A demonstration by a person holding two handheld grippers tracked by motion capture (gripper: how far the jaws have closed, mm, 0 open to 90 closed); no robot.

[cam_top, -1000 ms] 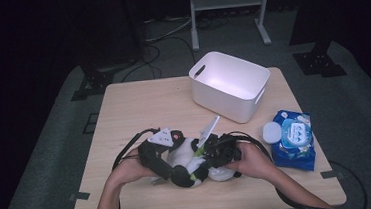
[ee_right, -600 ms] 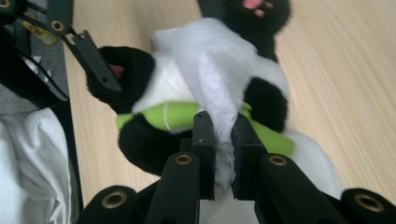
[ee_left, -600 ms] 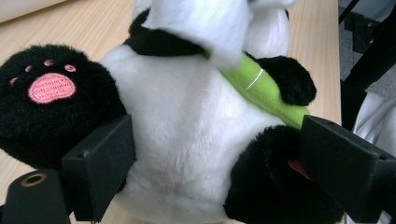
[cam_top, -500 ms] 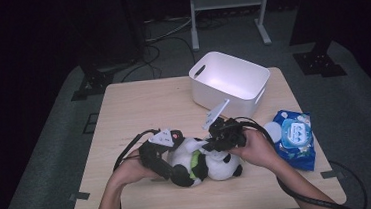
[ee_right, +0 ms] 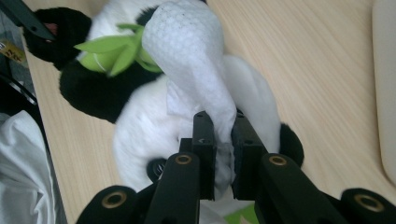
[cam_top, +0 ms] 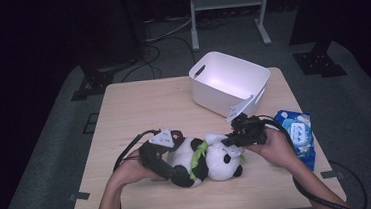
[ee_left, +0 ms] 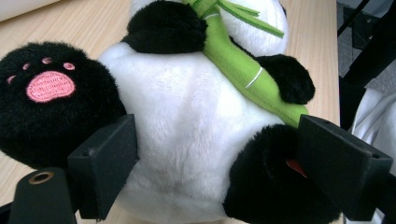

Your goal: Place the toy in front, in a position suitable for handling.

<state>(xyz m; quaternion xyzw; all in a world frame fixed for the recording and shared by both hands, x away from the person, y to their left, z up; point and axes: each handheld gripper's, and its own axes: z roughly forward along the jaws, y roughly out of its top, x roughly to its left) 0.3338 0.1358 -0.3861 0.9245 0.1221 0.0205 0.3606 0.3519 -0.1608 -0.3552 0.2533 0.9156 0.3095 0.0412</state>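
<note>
Left claw point(ee_left: 205, 177) clamping one panda point(ee_left: 187, 121), right claw point(ee_right: 223, 154) pinching one wipe point(ee_right: 196, 60)

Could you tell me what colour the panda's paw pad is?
Pink, on the black paw pad; clearest in the left gripper view.

From my remote station: the panda toy point(cam_top: 205, 158) lies at table point(cam_top: 138, 105) centre-front. The left gripper point(cam_top: 160, 154) sits at its nine o'clock, the right gripper point(cam_top: 239, 139) at two. The tub point(cam_top: 229, 83) stands at twelve, the wipes pack point(cam_top: 296, 136) at three.
</note>
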